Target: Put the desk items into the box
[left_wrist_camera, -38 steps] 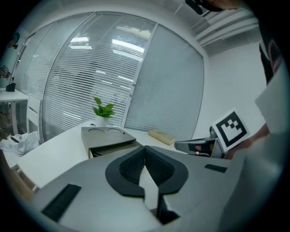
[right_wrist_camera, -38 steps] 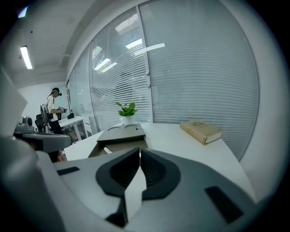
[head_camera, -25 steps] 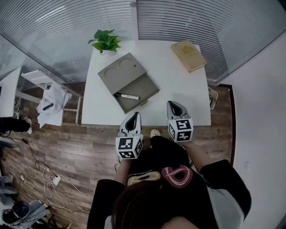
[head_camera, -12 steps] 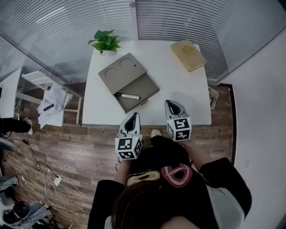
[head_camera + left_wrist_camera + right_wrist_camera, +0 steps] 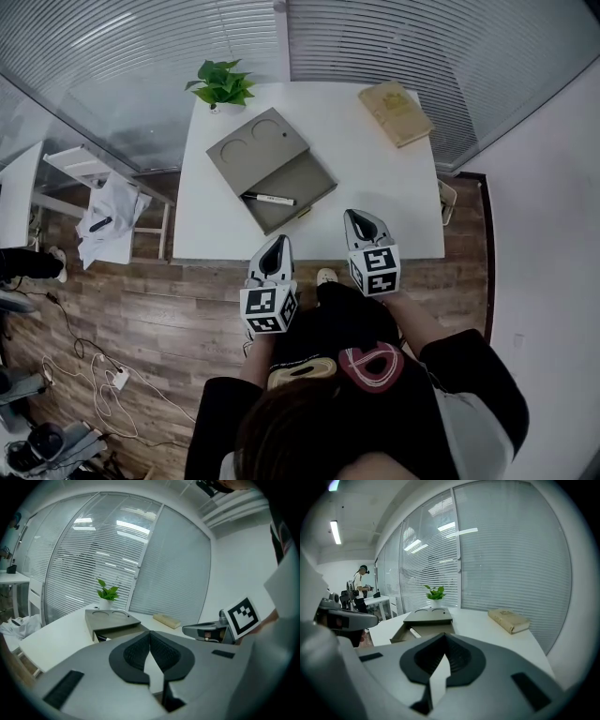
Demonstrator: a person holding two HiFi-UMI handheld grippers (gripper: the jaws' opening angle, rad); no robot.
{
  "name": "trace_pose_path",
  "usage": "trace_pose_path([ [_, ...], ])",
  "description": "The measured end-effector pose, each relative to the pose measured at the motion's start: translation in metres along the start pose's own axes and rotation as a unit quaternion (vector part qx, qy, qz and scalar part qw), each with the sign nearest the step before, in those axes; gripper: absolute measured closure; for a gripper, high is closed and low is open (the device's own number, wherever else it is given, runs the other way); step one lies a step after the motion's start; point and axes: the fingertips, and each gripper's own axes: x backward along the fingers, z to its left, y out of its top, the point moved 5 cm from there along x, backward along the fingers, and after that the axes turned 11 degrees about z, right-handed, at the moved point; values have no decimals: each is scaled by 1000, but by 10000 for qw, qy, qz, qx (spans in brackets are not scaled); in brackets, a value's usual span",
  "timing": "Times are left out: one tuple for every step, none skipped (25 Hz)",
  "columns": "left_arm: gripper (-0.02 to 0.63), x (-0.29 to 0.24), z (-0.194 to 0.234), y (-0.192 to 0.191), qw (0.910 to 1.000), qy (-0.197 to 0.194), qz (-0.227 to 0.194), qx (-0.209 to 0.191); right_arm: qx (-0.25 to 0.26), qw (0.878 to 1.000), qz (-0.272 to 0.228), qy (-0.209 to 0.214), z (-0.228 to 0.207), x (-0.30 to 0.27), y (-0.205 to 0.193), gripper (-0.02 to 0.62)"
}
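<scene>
Left tool and right tool were closed, empty | pen lay in box, book on desk | judged best: open right tool wide, pinch book's near edge squarely.

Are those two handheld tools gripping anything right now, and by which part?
Nothing is held. The left gripper and the right gripper both have their jaws closed together, with nothing between them.
</scene>
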Motion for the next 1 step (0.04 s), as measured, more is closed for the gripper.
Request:
trace_pose_path([
  [588, 0, 2, 0, 10000, 2, -2, 3, 15, 10000, 3, 6, 1, -1, 0, 588],
])
